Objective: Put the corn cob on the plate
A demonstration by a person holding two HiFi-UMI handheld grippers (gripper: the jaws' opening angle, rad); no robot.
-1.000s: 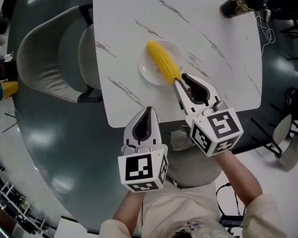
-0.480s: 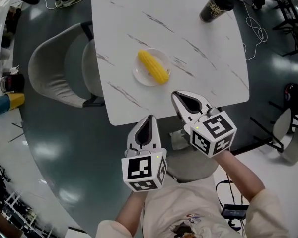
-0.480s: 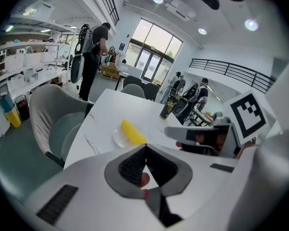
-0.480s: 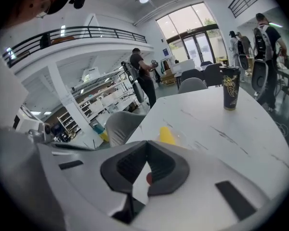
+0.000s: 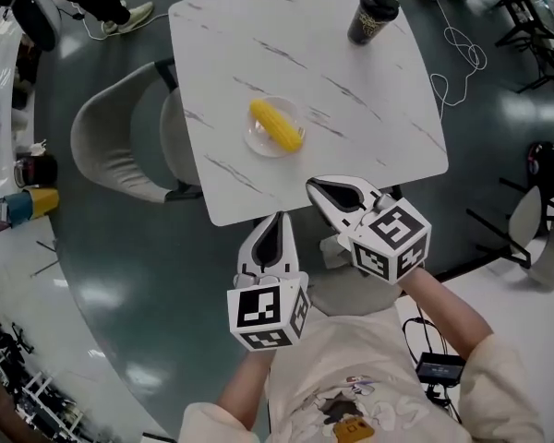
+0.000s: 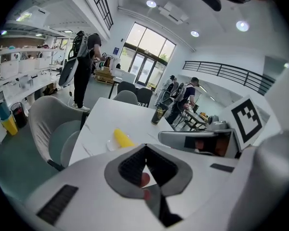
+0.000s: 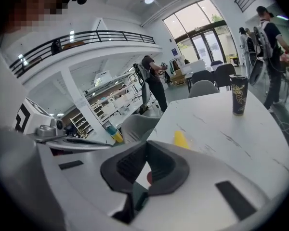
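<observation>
Operator: Position of corn cob (image 5: 277, 125)?

Inspector: Lying diagonally on plate (image 5: 258, 144), upper centre of the head view, on desk (image 5: 351, 90). Resting flat inside the rim; judged stable, unlikely to roll off.

Operator: State of left hand-held gripper (image 5: 276, 217)?

Inspector: Fully closed, nothing between the jaws. Held off the near edge of the desk, lower centre of frame, well apart from the plate.

Operator: State of right hand-held gripper (image 5: 312, 185)?

Inspector: Likewise fully closed and empty. Positioned at the near edge of the desk, right of centre, aimed toward the plate but clear of it.

Operator: Reason for this arrangement?

Inspector: Judged as placement complete. No grip required, given full support from the plate alone. Parked clear to avoid knocking the plate or the dark cup (image 5: 372, 15) at upper right.

Operator: Remaining action?

Inspector: None judged necessary beyond confirming a settled cob.
</observation>
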